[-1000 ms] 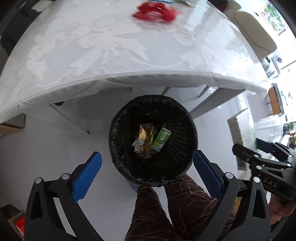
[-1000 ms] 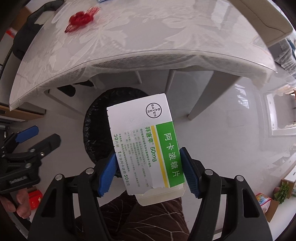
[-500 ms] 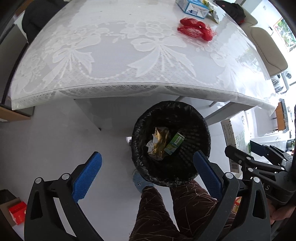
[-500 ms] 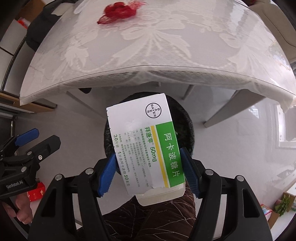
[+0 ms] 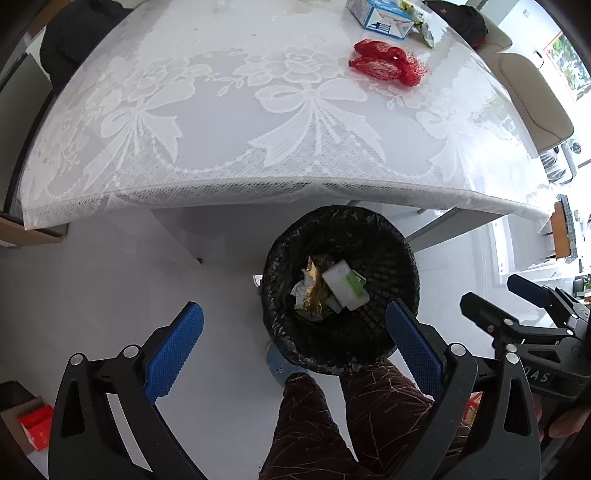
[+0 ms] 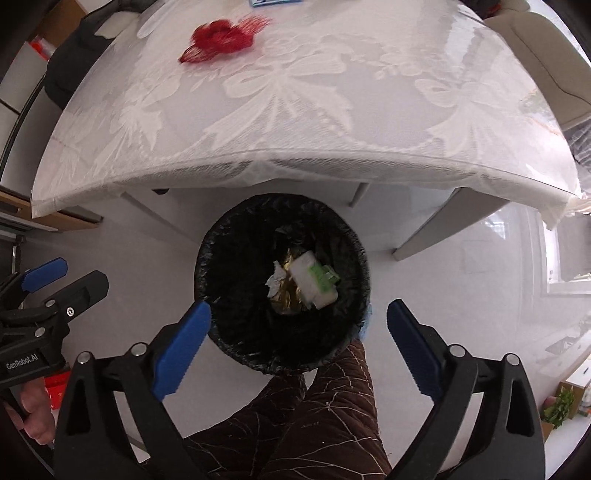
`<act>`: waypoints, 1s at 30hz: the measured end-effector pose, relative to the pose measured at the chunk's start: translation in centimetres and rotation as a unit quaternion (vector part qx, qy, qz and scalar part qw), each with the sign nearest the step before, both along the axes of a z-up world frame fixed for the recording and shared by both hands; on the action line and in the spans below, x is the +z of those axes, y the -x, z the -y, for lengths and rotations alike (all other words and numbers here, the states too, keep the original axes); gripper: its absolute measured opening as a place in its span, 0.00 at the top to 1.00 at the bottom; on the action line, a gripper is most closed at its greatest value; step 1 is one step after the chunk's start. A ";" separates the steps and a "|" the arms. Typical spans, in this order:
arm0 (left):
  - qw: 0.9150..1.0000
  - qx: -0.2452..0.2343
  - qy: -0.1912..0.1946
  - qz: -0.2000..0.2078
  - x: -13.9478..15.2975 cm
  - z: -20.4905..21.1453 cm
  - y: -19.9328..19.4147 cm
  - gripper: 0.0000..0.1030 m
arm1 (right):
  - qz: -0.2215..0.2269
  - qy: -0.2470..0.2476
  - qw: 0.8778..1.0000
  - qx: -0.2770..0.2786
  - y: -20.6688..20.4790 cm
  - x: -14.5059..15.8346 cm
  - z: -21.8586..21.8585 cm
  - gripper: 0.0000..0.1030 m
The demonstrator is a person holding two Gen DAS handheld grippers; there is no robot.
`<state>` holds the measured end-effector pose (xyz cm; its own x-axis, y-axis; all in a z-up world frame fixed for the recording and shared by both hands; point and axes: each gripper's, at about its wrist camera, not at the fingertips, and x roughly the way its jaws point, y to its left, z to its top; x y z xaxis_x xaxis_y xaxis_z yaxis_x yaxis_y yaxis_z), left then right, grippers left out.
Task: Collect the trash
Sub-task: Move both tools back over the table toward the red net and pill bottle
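A black-lined trash bin (image 5: 399, 254) (image 6: 221, 258) stands on the floor by the table's front edge. Inside it lie the white-and-green medicine box (image 5: 345, 285) (image 6: 314, 280), crumpled gold foil and white paper. My left gripper (image 5: 293, 349) is open and empty, above the bin's near left side. My right gripper (image 6: 299, 345) is open and empty, above the bin's near rim. A red net bag (image 5: 386, 67) (image 6: 221, 40) lies on the white lace tablecloth (image 5: 221, 110). A blue-and-white box (image 5: 380, 16) sits at the table's far edge.
The person's legs in brown patterned trousers (image 5: 332, 424) (image 6: 314, 417) stand close behind the bin. A beige chair (image 5: 535, 96) is at the table's right. A red box (image 5: 35, 424) lies on the floor at left. Table legs (image 6: 424, 236) stand right of the bin.
My right gripper has opened and let go of the medicine box, which now lies in the bin. Both views have tilted to show more of the table.
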<state>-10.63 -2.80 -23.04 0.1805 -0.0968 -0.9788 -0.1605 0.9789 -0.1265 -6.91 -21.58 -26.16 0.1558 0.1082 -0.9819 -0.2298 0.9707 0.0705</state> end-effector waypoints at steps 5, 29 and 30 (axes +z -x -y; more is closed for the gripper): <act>1.000 -0.012 -0.001 0.008 1.0 0.8 -0.6 0.06 | 0.019 0.006 1.000 -0.016 -0.6 1.6 2.3 0.09; 0.999 -0.011 -0.006 0.045 5.4 3.3 -9.0 0.06 | 0.106 0.003 0.994 -0.041 -10.6 10.8 7.5 0.09; 0.999 -0.006 -0.005 0.043 5.4 3.3 -9.6 0.06 | 0.107 0.002 0.993 -0.039 -11.2 11.0 7.6 0.09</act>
